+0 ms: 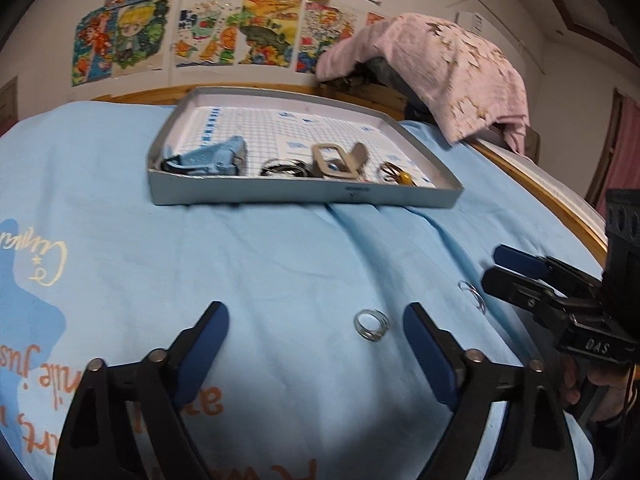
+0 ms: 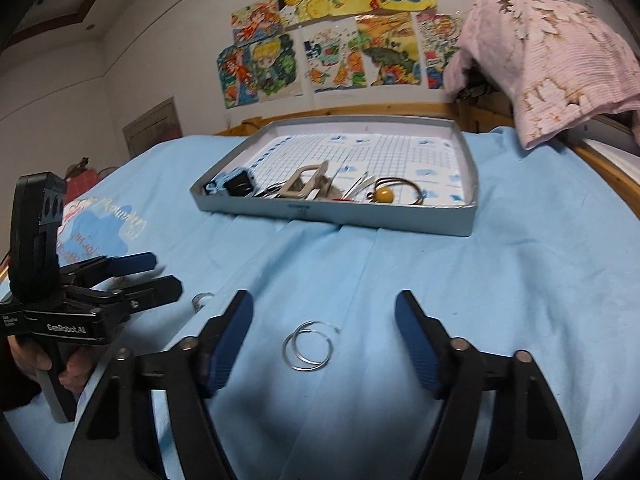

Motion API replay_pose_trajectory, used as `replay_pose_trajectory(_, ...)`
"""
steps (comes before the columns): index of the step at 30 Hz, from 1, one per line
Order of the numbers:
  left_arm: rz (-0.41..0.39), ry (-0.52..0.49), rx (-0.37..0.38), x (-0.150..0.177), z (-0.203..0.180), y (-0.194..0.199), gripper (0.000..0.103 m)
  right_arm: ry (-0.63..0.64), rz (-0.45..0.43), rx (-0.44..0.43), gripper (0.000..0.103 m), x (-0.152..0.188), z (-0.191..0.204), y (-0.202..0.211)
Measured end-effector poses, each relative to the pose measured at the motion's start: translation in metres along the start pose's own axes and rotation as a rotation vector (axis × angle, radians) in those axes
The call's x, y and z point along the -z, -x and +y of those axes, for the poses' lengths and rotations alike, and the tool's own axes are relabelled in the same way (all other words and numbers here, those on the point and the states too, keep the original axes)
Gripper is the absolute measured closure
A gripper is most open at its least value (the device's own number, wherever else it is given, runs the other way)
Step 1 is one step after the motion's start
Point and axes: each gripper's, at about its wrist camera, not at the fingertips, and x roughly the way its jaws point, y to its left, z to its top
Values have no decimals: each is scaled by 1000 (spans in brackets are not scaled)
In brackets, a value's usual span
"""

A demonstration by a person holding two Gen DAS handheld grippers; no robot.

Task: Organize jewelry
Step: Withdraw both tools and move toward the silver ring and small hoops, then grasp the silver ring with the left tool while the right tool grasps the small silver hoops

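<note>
Pick-up step: both grippers' fingers open. Left gripper [image 1: 316, 340] near coiled ring [image 1: 372, 325]; right gripper [image 2: 324, 336] straddles 2 hoops [image 2: 307, 345]. Next: close, carry to tray [image 1: 304, 194].

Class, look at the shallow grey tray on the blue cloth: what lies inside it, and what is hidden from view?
Inside the grey tray, on gridded paper: a blue clip, a beige buckle, wire rings and a yellow bead. The tray's near wall hides their lowest edges.
</note>
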Motion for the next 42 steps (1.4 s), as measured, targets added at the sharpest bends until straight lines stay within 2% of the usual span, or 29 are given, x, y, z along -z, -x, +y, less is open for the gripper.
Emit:
replay_pose_trajectory(5,24,-46,49,3,-7,-4,33,-4,19,-44,54,3,-1,-3)
replay_pose_trajectory(10,48,-60,73,4,-9,-9,44,3,38,-67,56,6,1,-7)
replay_pose_trajectory(12,62,-62,83,4,-9,-13,47,6,53,-75,65,6,2,-10)
replay_pose_trajectory(17,88,-94,101,4,-16,-20,59,13,86,-81,65,8,5,-15)
replay_pose_trajectory(21,106,-109,100,4,-19,-26,62,21,109,-84,65,9,7,-18)
replay_pose_trajectory(30,129,-136,87,7,-24,-29,81,23,174,-30,65,13,7,-27)
replay_pose_trajectory(32,131,-146,82,7,-25,-30,83,28,185,-17,65,13,8,-28)
replay_pose_trajectory(37,126,-154,74,7,-26,-28,83,22,189,17,76,13,7,-28)
replay_pose_trajectory(42,115,-162,68,8,-26,-28,83,39,182,42,77,14,11,-26)
